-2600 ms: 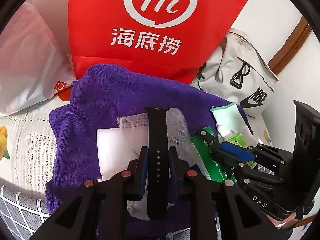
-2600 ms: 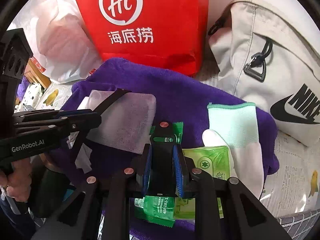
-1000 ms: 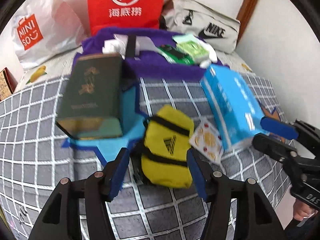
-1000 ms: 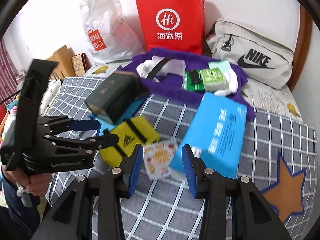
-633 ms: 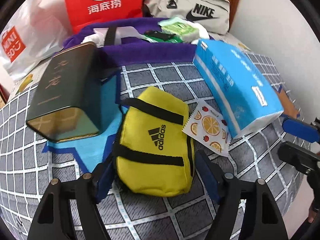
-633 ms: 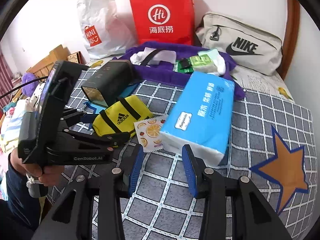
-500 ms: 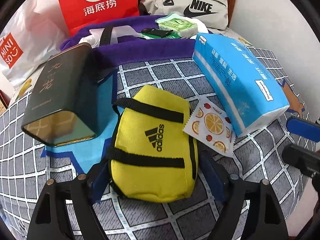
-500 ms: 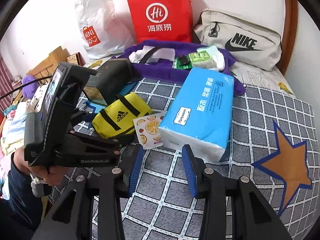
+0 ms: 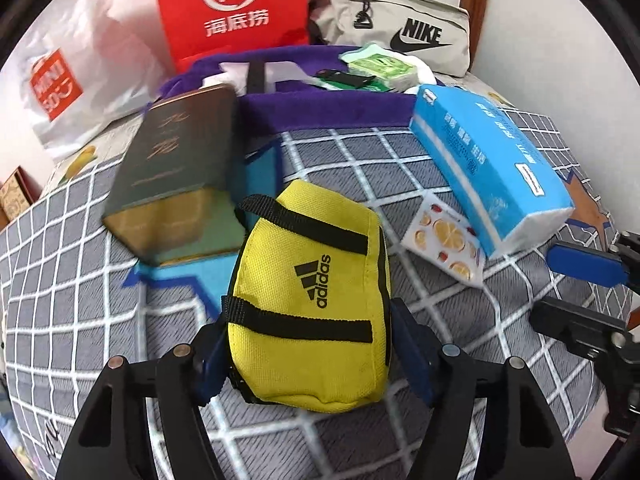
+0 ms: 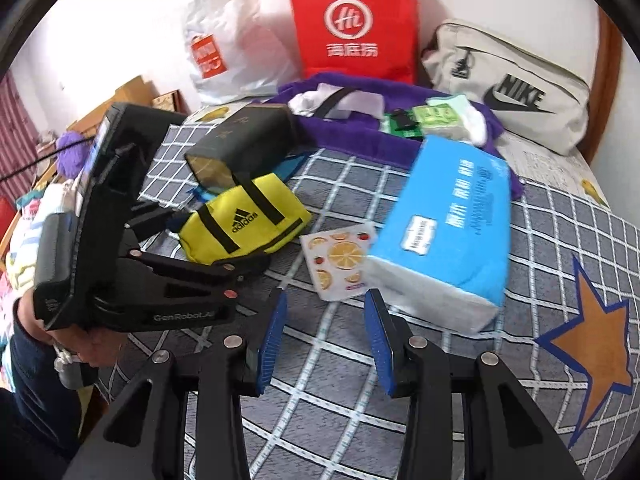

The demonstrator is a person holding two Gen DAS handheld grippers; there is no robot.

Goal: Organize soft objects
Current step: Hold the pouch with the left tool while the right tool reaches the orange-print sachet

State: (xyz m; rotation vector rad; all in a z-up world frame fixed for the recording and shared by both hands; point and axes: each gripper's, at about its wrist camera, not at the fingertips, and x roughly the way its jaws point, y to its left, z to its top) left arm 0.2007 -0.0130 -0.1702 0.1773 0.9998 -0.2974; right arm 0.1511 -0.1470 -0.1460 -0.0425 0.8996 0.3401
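A small yellow bag (image 9: pixel 308 300) with black straps lies on the checked bedspread (image 9: pixel 420 412). My left gripper (image 9: pixel 310 328) straddles its near end. Its jaws are closing, and both blue pads (image 9: pixel 412 352) sit against the bag's sides. In the right wrist view the yellow bag (image 10: pixel 244 220) rests on the bed between the fingers of the left gripper (image 10: pixel 216 244), which a hand holds. My right gripper (image 10: pixel 325 300) is open over the bedspread with nothing between its pads. It is just short of a fruit-print packet (image 10: pixel 340 260) and a blue tissue pack (image 10: pixel 448 232).
A dark green box (image 9: pixel 176 168) lies left of the bag. Behind it a purple towel (image 9: pixel 320 108) carries small items. A red paper bag (image 9: pixel 232 12), a white shopping bag (image 9: pixel 60 80) and a beige waist bag (image 10: pixel 512 88) line the wall.
Both grippers pulled back from the purple towel, leaving a black strap and a green packet on it. The left gripper then sank over the yellow bag, widened and closed onto it.
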